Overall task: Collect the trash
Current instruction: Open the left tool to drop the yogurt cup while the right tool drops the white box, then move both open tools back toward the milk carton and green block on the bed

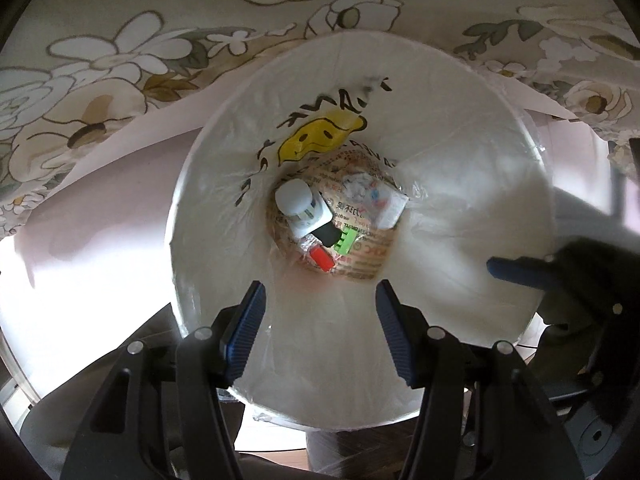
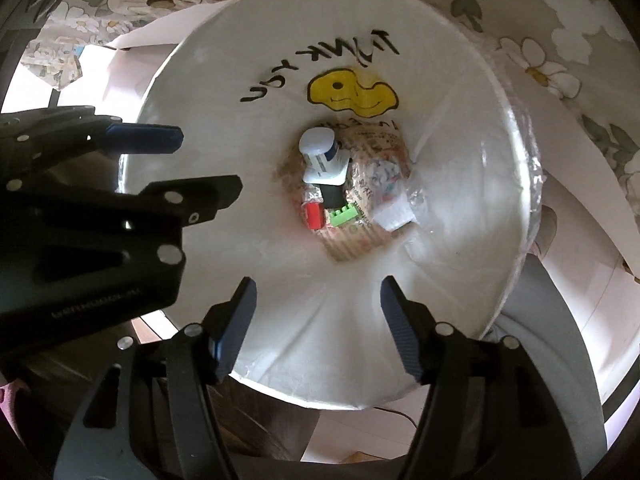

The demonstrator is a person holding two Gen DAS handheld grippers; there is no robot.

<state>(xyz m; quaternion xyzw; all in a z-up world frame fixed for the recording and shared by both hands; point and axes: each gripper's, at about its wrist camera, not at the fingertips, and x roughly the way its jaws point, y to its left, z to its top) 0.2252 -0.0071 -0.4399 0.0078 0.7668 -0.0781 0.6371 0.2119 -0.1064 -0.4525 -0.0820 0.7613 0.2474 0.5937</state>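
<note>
A round white bin lined with a plastic bag that bears a yellow smiley fills both views from above. At its bottom lie a white bottle, a red piece, a green toothed piece, a black piece and crumpled wrappers. My left gripper is open and empty above the bin's near rim. My right gripper is open and empty above the rim beside it.
A floral cloth hangs behind the bin, with a white sheet edge below it. Wood floor shows under the bin's near side.
</note>
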